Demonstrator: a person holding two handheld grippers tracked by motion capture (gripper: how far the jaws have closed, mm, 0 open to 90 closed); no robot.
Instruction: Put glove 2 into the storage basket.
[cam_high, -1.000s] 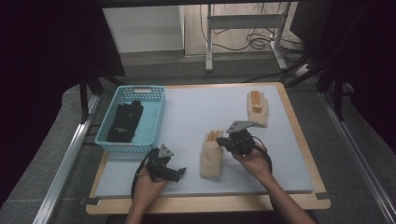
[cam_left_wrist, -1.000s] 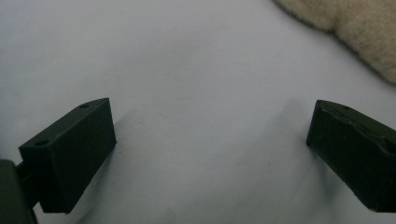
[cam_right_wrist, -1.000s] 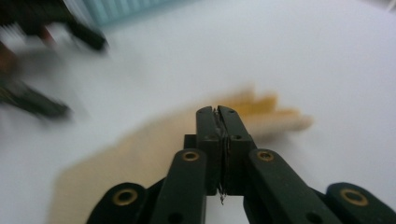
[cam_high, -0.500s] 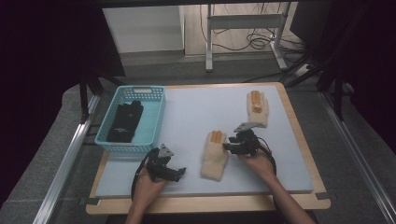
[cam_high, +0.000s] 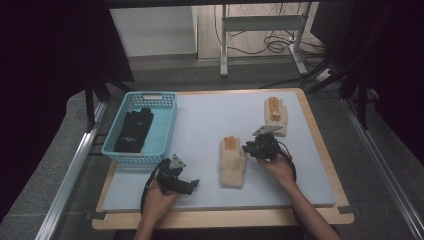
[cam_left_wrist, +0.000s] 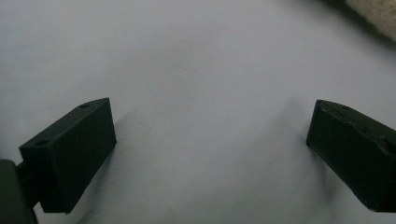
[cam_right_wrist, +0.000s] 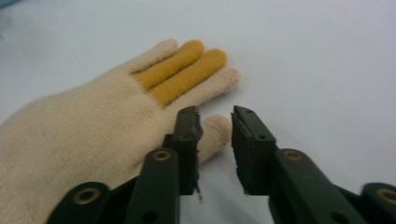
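Observation:
A cream glove (cam_high: 233, 165) with two orange fingers (cam_right_wrist: 184, 70) lies flat on the pale mat, fingers pointing away from me. My right gripper (cam_high: 247, 148) sits low at its right side. Its jaws (cam_right_wrist: 215, 112) stand a narrow gap apart and have just been closing. The glove's thumb (cam_right_wrist: 217, 127) lies in that gap against the left jaw, clear of the right one. My left gripper (cam_high: 191, 184) rests near the front left of the mat, its jaws (cam_left_wrist: 212, 106) wide open over bare mat with nothing between them. A matching second glove (cam_high: 276, 115) lies at the back right.
A light blue basket (cam_high: 165, 100) at the left edge of the mat (cam_high: 210, 115) holds black gloves (cam_high: 135, 131). The board's wooden rim (cam_high: 320, 137) runs along the right side. An edge of the cream glove (cam_left_wrist: 380, 14) shows at the top right of the left gripper view.
My right gripper has sunk toward the mat and settled beside the near glove's thumb. The left hand has stayed where it was.

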